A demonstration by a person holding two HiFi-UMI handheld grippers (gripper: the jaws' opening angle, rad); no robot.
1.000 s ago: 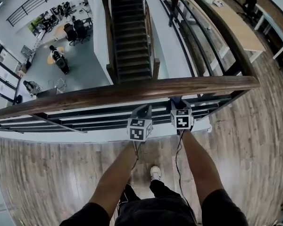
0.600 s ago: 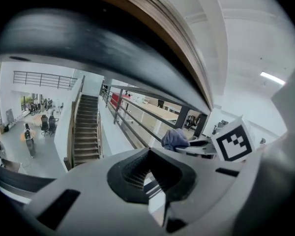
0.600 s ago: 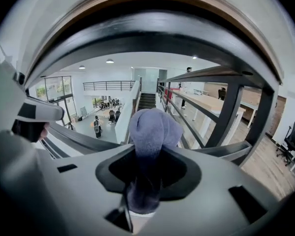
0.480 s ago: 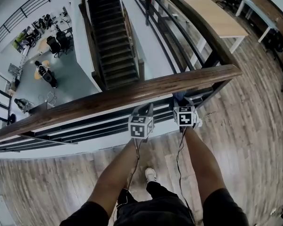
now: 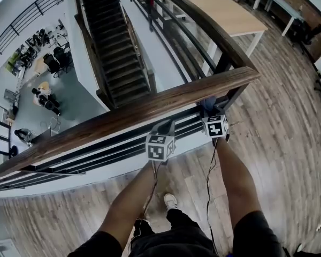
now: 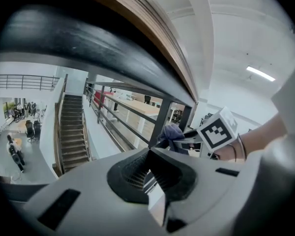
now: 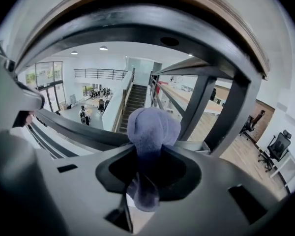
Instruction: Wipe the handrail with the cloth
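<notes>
A brown wooden handrail (image 5: 128, 114) on black metal rails runs across the head view, ending at a corner post on the right. My right gripper (image 5: 209, 110) is shut on a blue-grey cloth (image 7: 152, 132), whose bunched end (image 5: 207, 104) sits just below the rail near its right end. In the right gripper view the rail's underside (image 7: 137, 14) arches above the cloth. My left gripper (image 5: 164, 126) hangs beside it, just under the rail, shut with nothing between its jaws. The left gripper view shows the rail (image 6: 152, 38) overhead and the cloth (image 6: 171, 132) to the right.
Past the railing is a drop to a lower floor with a dark staircase (image 5: 115, 58), chairs and people. A long wooden table (image 5: 230, 15) stands at the upper right. I stand on wood plank flooring (image 5: 289, 122), with my shoe (image 5: 170, 201) below.
The view has swung, so the rail now slopes up to the right. The right gripper and cloth have shifted right along the rail toward the corner post; the left has stayed near the middle.
</notes>
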